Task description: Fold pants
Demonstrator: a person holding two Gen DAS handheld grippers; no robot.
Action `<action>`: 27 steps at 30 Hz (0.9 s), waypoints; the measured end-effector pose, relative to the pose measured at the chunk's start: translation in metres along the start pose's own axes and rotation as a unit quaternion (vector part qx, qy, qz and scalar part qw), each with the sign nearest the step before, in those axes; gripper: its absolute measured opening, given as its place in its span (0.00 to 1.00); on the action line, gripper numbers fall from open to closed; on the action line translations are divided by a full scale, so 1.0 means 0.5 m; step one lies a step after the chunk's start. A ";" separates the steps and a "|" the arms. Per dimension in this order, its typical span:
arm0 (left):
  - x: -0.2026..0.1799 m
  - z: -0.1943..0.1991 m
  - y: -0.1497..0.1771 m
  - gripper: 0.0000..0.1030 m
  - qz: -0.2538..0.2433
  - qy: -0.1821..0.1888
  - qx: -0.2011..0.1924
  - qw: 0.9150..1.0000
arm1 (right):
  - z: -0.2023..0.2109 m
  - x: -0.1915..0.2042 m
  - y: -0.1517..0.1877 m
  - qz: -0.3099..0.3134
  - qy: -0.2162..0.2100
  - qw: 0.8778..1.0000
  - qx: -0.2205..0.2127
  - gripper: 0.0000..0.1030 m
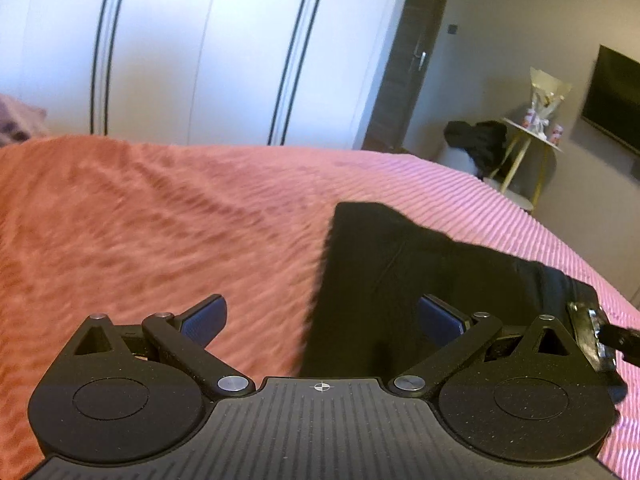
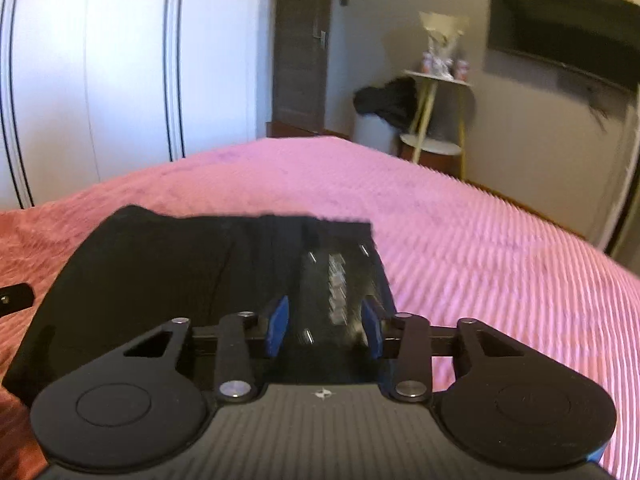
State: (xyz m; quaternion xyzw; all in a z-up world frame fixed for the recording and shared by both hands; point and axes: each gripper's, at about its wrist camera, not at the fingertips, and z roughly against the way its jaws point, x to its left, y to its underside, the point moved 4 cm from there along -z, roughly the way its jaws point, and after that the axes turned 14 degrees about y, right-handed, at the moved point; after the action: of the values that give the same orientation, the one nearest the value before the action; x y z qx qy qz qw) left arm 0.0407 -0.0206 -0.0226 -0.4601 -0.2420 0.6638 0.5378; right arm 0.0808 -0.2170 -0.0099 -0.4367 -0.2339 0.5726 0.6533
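Black pants (image 1: 400,280) lie folded in a flat block on the pink ribbed bedspread (image 1: 160,220). My left gripper (image 1: 324,312) hovers over their left edge, jaws wide open, one blue pad (image 1: 208,316) above the bedspread and the other above the cloth, nothing gripped. In the right wrist view the pants (image 2: 180,272) fill the near left. My right gripper (image 2: 326,328) hangs over the waistband (image 2: 336,280) with its white label, pads a hand's width apart. The cloth lies below them and neither pad presses on it.
White wardrobe doors (image 1: 200,48) stand behind the bed. Past the bed's far right edge are a dark door (image 2: 304,40), a small table with yellow legs (image 2: 436,112), black clothing on a white bin (image 2: 384,100) and a wall television (image 2: 560,28).
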 end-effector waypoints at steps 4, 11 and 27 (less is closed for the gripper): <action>-0.039 -0.087 -0.041 1.00 -0.017 0.006 0.028 0.999 | -0.071 0.059 -0.061 0.036 0.013 0.999 0.016 0.33; -0.082 -0.264 -0.057 1.00 -0.099 -0.002 0.146 0.984 | -0.203 0.138 -0.102 0.131 0.019 0.990 0.050 0.35; -0.062 -0.204 -0.005 1.00 -0.058 0.011 0.169 0.984 | -0.099 0.103 -0.026 0.122 -0.054 0.989 0.065 0.40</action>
State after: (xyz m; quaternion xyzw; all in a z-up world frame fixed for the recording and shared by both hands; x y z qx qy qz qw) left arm 0.1310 -0.0665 -0.0565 -0.3556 -0.1467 0.6574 0.6479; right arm 0.1398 -0.1825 -0.0342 -0.3874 -0.1760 0.6845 0.5920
